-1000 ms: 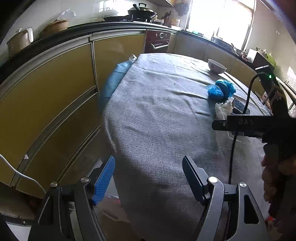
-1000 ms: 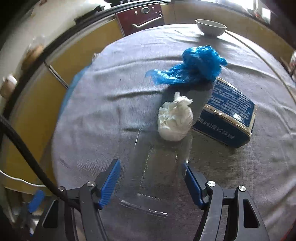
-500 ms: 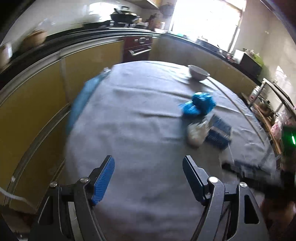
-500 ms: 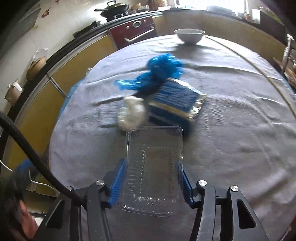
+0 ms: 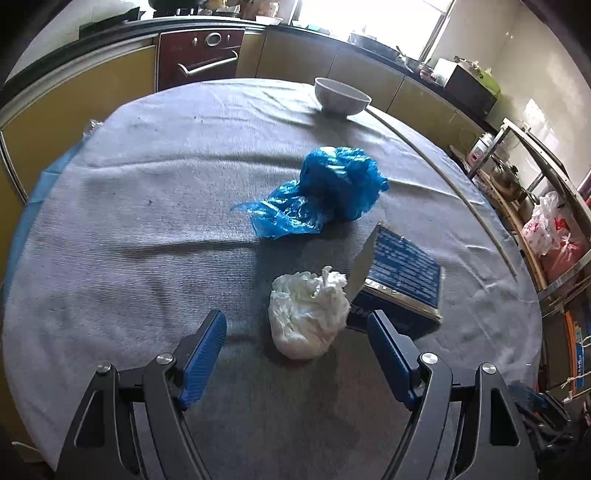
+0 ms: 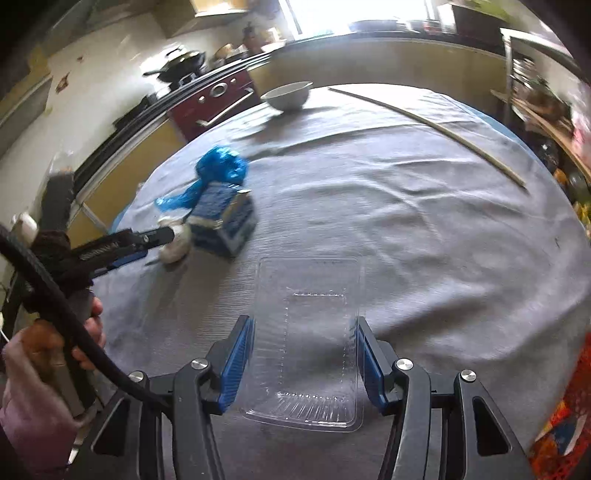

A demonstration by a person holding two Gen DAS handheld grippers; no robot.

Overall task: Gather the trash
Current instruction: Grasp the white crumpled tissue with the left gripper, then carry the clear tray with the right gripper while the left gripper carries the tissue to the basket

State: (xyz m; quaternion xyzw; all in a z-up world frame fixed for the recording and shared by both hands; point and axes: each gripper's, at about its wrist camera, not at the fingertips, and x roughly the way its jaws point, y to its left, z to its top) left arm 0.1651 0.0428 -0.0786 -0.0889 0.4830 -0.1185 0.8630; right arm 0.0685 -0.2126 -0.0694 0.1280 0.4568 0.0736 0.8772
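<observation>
Clear plastic tray [image 6: 308,343] clamped between right gripper's [image 6: 304,363] pads.

Daylight floods from the blown-out window [image 5: 373,18] behind the table [image 5: 147,221], casting shadows toward the camera; the right wrist view smears with motion blur, and fisheye edges curve dark.

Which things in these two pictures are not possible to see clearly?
- Blue box, left wrist view: print too small to read.
- White wad, right wrist view: partly hidden by the left hand-held gripper, blurred.
- Clear tray: its near end is hidden between the right hand-held gripper fingers.
</observation>
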